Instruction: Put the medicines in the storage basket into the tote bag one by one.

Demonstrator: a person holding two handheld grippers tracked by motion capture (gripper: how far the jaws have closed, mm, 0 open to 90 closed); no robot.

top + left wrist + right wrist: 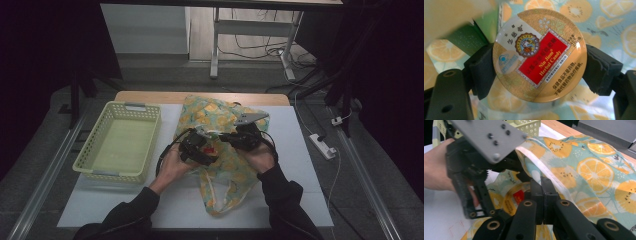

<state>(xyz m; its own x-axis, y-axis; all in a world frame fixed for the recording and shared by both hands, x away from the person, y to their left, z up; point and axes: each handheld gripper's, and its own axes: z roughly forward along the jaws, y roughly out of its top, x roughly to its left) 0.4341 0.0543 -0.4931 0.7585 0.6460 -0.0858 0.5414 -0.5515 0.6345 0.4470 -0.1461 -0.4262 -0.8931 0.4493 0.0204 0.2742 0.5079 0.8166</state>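
Tin (539,55) between left tool (539,72) pads

In the left gripper view, the left gripper's (539,68) pads are covering both side edges of the candy tin (539,55), and a pale blurred fold of the fruit-print bag (451,17) is filling the upper left corner, hiding a green object (471,40) behind it. In the right gripper view, the right gripper (543,195) and the left gripper's body are masking most of the tin, and whether the closed jaws are pinching the bag's white hem (541,168) is staying unclear. In the high view, the tin is looking too small to read.
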